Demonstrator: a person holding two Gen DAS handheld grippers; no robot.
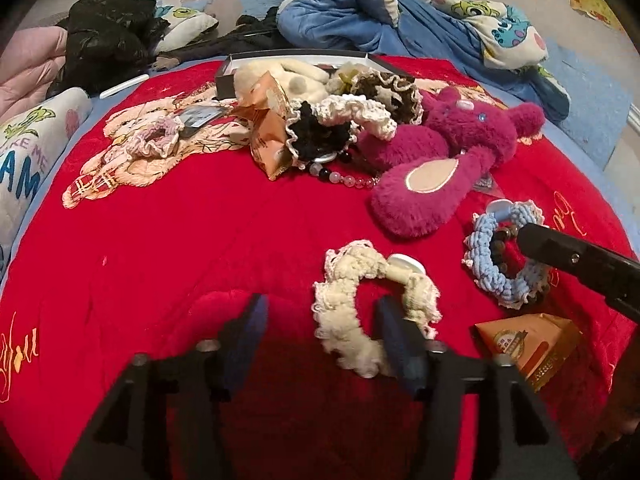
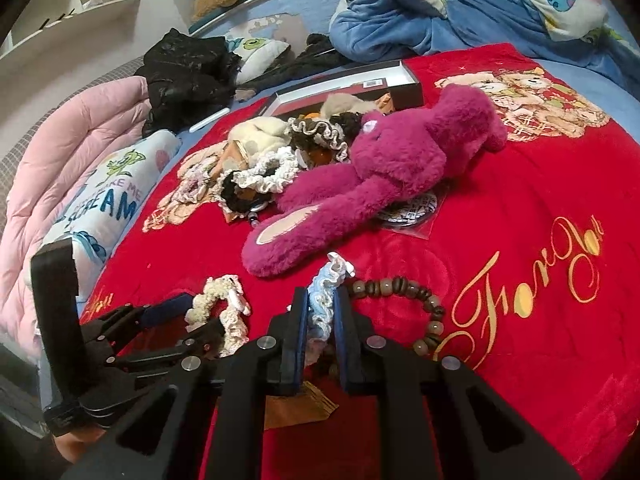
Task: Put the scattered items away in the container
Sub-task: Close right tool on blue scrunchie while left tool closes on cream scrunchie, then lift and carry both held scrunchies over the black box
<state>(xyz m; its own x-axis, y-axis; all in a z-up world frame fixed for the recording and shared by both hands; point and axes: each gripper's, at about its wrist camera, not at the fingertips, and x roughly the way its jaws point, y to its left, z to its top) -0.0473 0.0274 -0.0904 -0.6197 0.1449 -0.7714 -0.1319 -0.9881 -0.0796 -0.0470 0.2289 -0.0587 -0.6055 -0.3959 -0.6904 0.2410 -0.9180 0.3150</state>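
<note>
The right tongs are closed on the frilly light-blue knitted scrunchie. The left tongs stand partly open, empty, with one finger inside the cream crocheted scrunchie on the red blanket. The brown wooden bead bracelet may snag when lifting. The dark shallow box is far behind the magenta plush rabbit, so go over it.

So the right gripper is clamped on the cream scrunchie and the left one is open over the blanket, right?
Not quite. The right gripper is clamped on the light blue scrunchie, as the right wrist view shows. The cream scrunchie lies loose by the left gripper, which is open over the red blanket.
</note>
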